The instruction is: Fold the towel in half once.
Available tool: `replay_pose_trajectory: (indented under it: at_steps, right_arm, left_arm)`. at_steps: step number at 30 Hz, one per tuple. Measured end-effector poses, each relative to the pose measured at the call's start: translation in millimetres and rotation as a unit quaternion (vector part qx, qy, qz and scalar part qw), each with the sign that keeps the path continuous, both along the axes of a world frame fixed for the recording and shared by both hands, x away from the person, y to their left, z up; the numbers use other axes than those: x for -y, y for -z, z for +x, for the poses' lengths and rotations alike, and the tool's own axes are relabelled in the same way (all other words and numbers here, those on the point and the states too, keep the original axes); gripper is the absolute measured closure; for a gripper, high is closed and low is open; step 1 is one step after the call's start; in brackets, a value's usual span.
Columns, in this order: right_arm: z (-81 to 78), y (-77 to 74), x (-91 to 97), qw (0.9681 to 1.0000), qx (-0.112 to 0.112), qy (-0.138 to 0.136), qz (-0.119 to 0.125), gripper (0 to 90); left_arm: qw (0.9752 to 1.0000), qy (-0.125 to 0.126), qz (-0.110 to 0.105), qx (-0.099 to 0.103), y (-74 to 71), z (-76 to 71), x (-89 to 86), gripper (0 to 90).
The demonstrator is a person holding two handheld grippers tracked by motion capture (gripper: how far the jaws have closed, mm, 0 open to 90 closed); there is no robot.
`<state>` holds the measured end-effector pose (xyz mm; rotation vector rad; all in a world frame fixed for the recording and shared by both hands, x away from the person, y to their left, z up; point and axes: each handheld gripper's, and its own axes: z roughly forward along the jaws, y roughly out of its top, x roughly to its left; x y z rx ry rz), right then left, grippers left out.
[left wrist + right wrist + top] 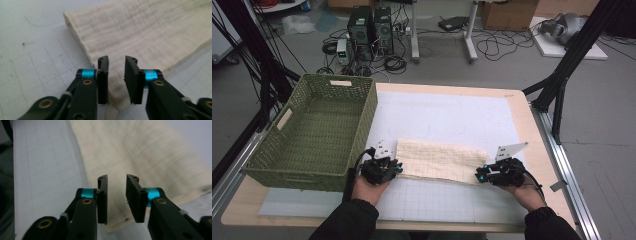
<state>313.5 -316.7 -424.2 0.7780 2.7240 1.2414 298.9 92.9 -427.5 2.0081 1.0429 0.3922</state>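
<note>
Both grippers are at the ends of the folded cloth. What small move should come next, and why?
Probably close both grippers. The left gripper and the right gripper each have open jaws on either side of an end of the cream cloth, which lies flat on the white mat, so neither grips it yet.

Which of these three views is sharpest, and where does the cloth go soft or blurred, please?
High view: evenly lit, folded cloth and basket sharp. Left gripper view: weave crisp far off, soft between the left gripper jaws. Right gripper view: cloth smeared throughout; right gripper sharper.
</note>
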Motion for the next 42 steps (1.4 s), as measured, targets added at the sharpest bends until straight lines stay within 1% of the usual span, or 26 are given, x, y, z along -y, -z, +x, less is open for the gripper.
replay_pose_trajectory:
  at_steps: [3, 6, 9, 10, 12, 13, 14, 16, 17, 20, 22, 24, 25, 26, 27, 28, 29, 30, 31, 33, 35, 36, 37, 39, 41, 42]
  right_arm:
    - [12.9, -14.0, 10.5, 0.9988, 0.016, 0.039, 0.025, 63.4]
    - [35.5, -17.7, 18.7, 0.996, 0.013, 0.085, 0.025, 56.3]
    - [57.6, -9.4, 23.4, 0.9931, -0.012, 0.114, 0.025, 51.7]
    - [63.1, -4.9, 22.9, 0.9926, -0.017, 0.118, 0.02, 50.7]
    - [69.5, 3.9, 18.9, 0.9932, -0.035, 0.11, 0.013, 53.0]
    - [71.3, 8.0, 15.9, 0.9938, -0.044, 0.102, 0.007, 57.3]
    - [72.2, 11.2, 12.9, 0.9943, -0.053, 0.093, -0.003, 65.2]
    - [73.3, 13.4, 9.3, 0.9961, -0.053, 0.07, -0.007, 83.0]
    - [73.7, 12.9, 8.3, 0.9967, -0.048, 0.065, -0.011, 85.1]
    - [77.2, 8.9, 8.2, 0.9966, -0.033, 0.069, -0.031, 86.1]
    - [81.2, 2.0, 11.5, 0.9956, -0.014, 0.084, -0.04, 86.3]
    - [86.9, -6.6, 14.6, 0.994, -0.002, 0.098, -0.049, 86.3]
    - [89.7, -10.7, 16.3, 0.9934, 0.009, 0.105, -0.047, 86.4]
    - [93.0, -13.4, 18.0, 0.9935, 0.007, 0.107, -0.038, 86.2]
    - [95.9, -14.1, 19.3, 0.9935, 0.0, 0.109, -0.031, 84.9]
    - [97.7, -11.9, 20.1, 0.9934, -0.012, 0.111, -0.026, 75.1]
    - [98.8, -8.1, 19.7, 0.9916, -0.021, 0.123, -0.034, 61.5]
    - [98.7, -5.4, 19.7, 0.9897, -0.023, 0.133, -0.047, 59.8]
    - [97.5, -4.3, 21.5, 0.9896, -0.021, 0.134, -0.046, 56.5]
    - [91.7, -6.4, 26.7, 0.989, 0.001, 0.146, -0.026, 55.0]
    - [85.8, -9.2, 30.6, 0.9888, 0.004, 0.149, 0.004, 55.4]
    - [83.9, -10.4, 30.0, 0.9895, 0.001, 0.144, 0.006, 56.4]
    - [81.6, -12.4, 27.8, 0.9896, 0.012, 0.143, -0.001, 59.6]
    - [78.5, -16.8, 23.0, 0.989, 0.03, 0.145, 0.004, 65.3]
    - [78.2, -19.6, 16.1, 0.9899, 0.044, 0.134, 0.017, 74.0]
    - [78.7, -18.9, 11.0, 0.9905, 0.049, 0.128, 0.011, 75.6]
  left_arm:
    - [0.9998, -0.011, -0.011, 0.013, -8.5, 13.7, 3.6, 66.8]
    - [0.9987, -0.041, -0.016, 0.024, -8.9, 31.7, 8.2, 61.9]
    - [0.9958, -0.084, -0.032, 0.013, -2.0, 47.5, 12.9, 53.8]
    - [0.995, -0.094, -0.032, 0.011, 1.1, 51.6, 14.1, 51.7]
    - [0.994, -0.103, -0.037, -0.009, 8.6, 59.2, 15.7, 52.1]
    - [0.9935, -0.106, -0.035, -0.023, 12.8, 62.1, 16.5, 54.8]
    - [0.9934, -0.102, -0.033, -0.039, 17.1, 64.6, 17.2, 61.7]
    - [0.9955, -0.09, -0.019, -0.024, 18.8, 63.7, 18.5, 81.4]
    - [0.9952, -0.09, -0.021, -0.03, 18.8, 63.8, 18.9, 86.0]
    - [0.9953, -0.09, -0.028, -0.025, 16.0, 62.3, 19.2, 86.8]
    - [0.9943, -0.095, -0.045, -0.018, 13.2, 61.8, 21.0, 86.9]
    - [0.9939, -0.097, -0.052, -0.003, 7.4, 61.6, 25.8, 86.9]
    - [0.994, -0.098, -0.047, 0.007, 4.7, 62.8, 28.5, 86.9]
    - [0.9941, -0.1, -0.039, 0.013, 3.1, 65.6, 30.5, 86.9]
    - [0.9937, -0.106, -0.035, 0.012, 2.5, 69.3, 31.0, 86.5]
    - [0.9918, -0.121, -0.037, 0.014, 3.1, 71.9, 30.4, 83.7]
    - [0.9898, -0.136, -0.039, 0.017, 4.0, 73.9, 28.8, 75.3]
    - [0.9892, -0.141, -0.036, 0.017, 4.5, 75.2, 26.3, 68.9]
    - [0.9884, -0.147, -0.033, 0.018, 4.9, 75.7, 24.6, 65.7]
    - [0.9879, -0.152, -0.023, 0.02, 3.9, 74.9, 22.4, 57.4]
    - [0.9899, -0.135, -0.032, 0.028, 1.4, 71.3, 23.1, 59.8]
    - [0.9911, -0.125, -0.031, 0.032, 0.4, 68.9, 25.7, 63.2]
    - [0.9923, -0.115, -0.03, 0.034, 0.2, 67.0, 28.8, 67.8]
    - [0.9936, -0.103, -0.024, 0.039, 1.5, 65.0, 35.1, 72.8]
    - [0.9956, -0.084, -0.025, 0.032, 5.1, 65.8, 39.2, 85.3]
    - [0.9961, -0.083, -0.016, 0.027, 7.3, 67.0, 41.1, 86.8]
